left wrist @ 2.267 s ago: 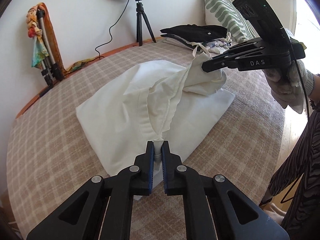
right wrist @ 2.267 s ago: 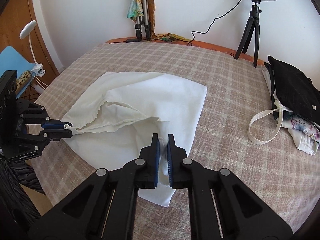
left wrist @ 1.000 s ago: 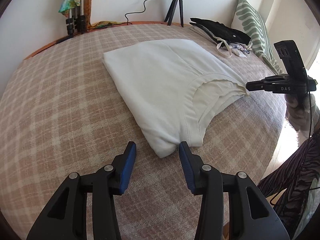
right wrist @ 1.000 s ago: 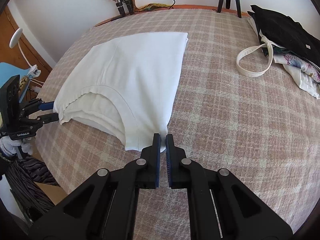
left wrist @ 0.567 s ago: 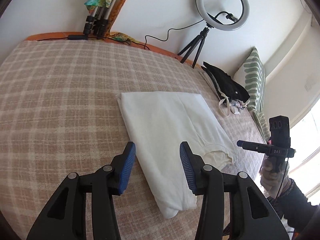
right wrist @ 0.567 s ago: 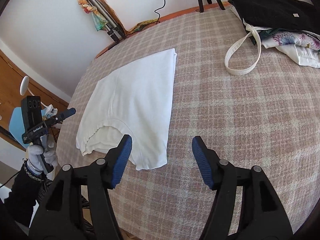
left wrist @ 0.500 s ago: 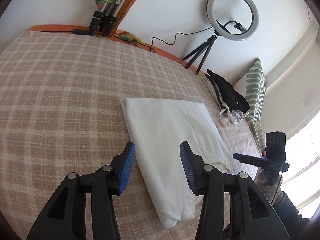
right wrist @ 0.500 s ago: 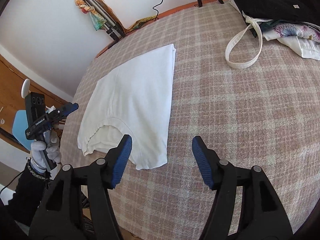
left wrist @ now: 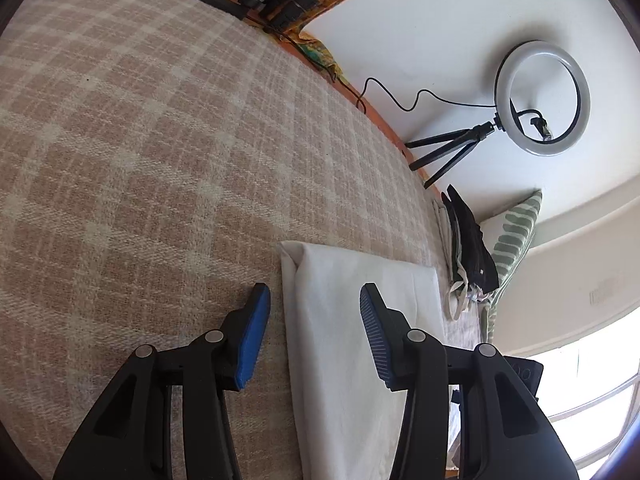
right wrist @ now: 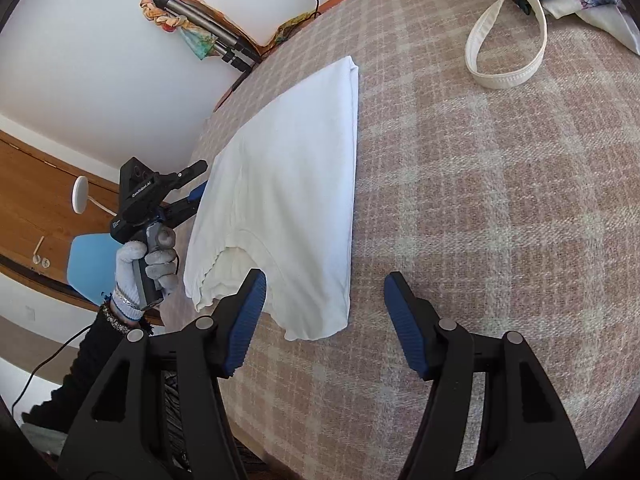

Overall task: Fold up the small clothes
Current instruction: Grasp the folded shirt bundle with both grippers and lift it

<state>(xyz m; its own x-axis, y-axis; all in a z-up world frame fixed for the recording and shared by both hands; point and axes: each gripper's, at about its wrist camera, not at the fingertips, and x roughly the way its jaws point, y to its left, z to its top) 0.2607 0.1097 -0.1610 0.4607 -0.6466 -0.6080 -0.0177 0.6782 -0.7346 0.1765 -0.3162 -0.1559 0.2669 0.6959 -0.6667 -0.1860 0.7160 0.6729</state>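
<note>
Both grippers are backing off the white shirt (right wrist: 292,184), which earlier hung pinched between them and is now lying folded flat on the checked bed (right wrist: 500,200). The right gripper (right wrist: 324,308) has just been opening its fingers; they are standing wide apart with only the shirt's near corner below them, nothing pressed. The left gripper (left wrist: 314,320) is also holding its fingers apart, straddling the shirt's long left edge without touching it.

From the right wrist, the shirt is running from about 6 o'clock, just ahead of the fingers, up toward 12 o'clock, its long axis pointing away toward the wall. The collar end is sitting at about 9 o'clock, next to the person's gloved hand (right wrist: 144,268). From the left wrist, the shirt (left wrist: 360,320) is stretching from 6 o'clock up toward 1 o'clock.

Judging by this, the next fold probably runs across the long axis, with the right gripper nearer the bottom corner and the left nearer the collar side.
</note>
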